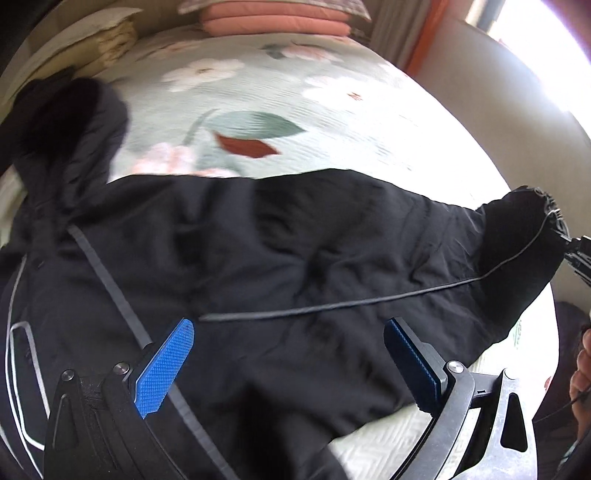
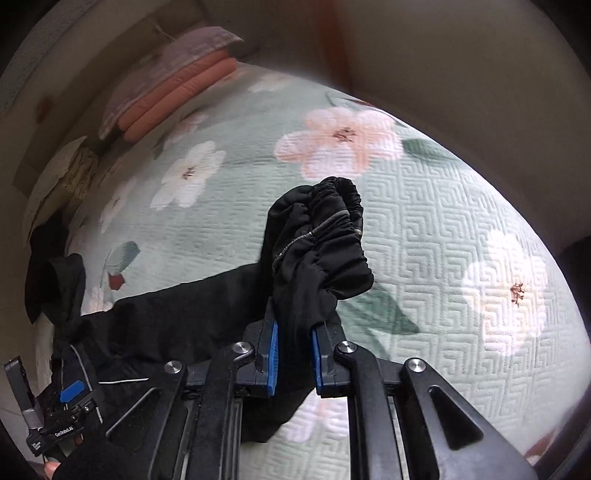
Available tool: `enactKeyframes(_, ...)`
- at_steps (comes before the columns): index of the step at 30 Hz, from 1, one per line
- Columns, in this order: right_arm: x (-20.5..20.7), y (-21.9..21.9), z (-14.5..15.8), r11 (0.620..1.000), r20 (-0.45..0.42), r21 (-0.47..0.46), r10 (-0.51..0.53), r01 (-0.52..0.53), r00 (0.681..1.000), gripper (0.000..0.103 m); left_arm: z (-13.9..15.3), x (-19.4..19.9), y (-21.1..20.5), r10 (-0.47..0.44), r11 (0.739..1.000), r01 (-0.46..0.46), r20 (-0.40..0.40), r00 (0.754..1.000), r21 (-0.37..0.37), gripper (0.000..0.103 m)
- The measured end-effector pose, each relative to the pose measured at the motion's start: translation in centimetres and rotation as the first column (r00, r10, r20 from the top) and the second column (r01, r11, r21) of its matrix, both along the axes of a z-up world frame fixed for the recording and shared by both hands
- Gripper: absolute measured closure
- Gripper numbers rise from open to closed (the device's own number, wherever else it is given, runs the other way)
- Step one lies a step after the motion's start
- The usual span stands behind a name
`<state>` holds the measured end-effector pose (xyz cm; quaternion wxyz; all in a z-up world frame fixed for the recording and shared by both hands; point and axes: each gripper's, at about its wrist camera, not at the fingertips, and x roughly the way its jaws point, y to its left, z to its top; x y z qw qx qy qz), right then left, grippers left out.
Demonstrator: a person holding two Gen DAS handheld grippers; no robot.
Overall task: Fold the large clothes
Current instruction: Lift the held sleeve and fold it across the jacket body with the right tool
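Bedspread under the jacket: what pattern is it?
Pale green bedspread with pink and white flowers, clearest in the right wrist view.

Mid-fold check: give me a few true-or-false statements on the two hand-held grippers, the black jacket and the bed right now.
1. The right hand-held gripper is shut on the black jacket's gathered elastic cuff. True.
2. The left hand-held gripper clamps the jacket too. False: its jaws stand open above the black jacket.
3. The jacket lies on a plain white sheet. False: on a pale green floral quilted bedspread.
4. Folded pink bedding sits at the far end of the bed. True.
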<state>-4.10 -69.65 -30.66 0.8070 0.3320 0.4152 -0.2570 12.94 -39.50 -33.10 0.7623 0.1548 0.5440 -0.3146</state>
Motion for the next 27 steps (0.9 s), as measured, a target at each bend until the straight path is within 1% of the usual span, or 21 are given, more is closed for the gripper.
enactKeyframes(4,4.8,7.5,3.2,0.993,0.064,-0.021,0.116,-0.115,0.991,0.087,1.7,1.5,7.6,0.107,0.994,-0.107,0.01,0.994,-0.019,0.0)
enactKeyframes(6,7.5,12.3,4.2,0.983,0.07,-0.028,0.185,-0.183,0.98,0.087,2.8,2.3,11.7,0.153,0.988,-0.153,0.018,0.988,-0.024,0.0)
enactKeyframes(8,10.2,17.3,4.8,0.966,0.07,-0.031,0.258,-0.256,0.964,0.087,3.7,4.0,16.0,0.198,0.98,-0.197,0.03,0.98,-0.025,0.0)
enactKeyframes(11,13.9,25.3,5.6,0.929,0.062,-0.062,0.368,-0.365,0.928,0.087,5.3,5.6,22.0,0.255,0.967,-0.254,0.051,0.966,-0.021,0.0)
enactKeyframes(14,17.2,33.1,6.1,0.885,0.065,-0.072,0.464,-0.46,0.883,0.087,6.6,7.7,27.8,0.304,0.953,-0.304,0.075,0.95,-0.013,0.0)
enactKeyframes(16,19.2,38.3,6.2,0.848,0.064,-0.083,0.528,-0.523,0.847,0.087,7.3,8.5,31.5,0.342,0.939,-0.343,0.093,0.935,-0.006,0.0)
enactKeyframes(18,21.1,43.4,6.2,0.808,0.06,-0.098,0.588,-0.581,0.807,0.087,7.8,9.3,35.0,0.386,0.922,-0.388,0.105,0.916,-0.002,0.0)
enactKeyframes(21,23.7,50.3,5.7,0.748,0.074,-0.091,0.663,-0.657,0.745,0.087,8.1,10.5,40.1,0.451,0.891,-0.453,0.117,0.885,-0.007,0.0)
enactKeyframes(24,25.9,56.9,4.4,0.684,0.061,-0.083,0.729,-0.725,0.681,0.087,7.7,11.6,44.5,0.51,0.858,-0.513,0.124,0.851,-0.01,0.0)
enactKeyframes(26,27.3,61.3,2.7,0.635,0.03,-0.065,0.772,-0.77,0.634,0.087,7.2,12.0,47.2,0.55,0.833,-0.553,0.122,0.826,-0.01,0.0)
enactKeyframes(27,27.9,63.2,1.4,0.618,0.001,-0.056,0.786,-0.784,0.619,0.087,6.8,12.3,48.4,0.564,0.824,-0.567,0.115,0.818,-0.01,0.0)
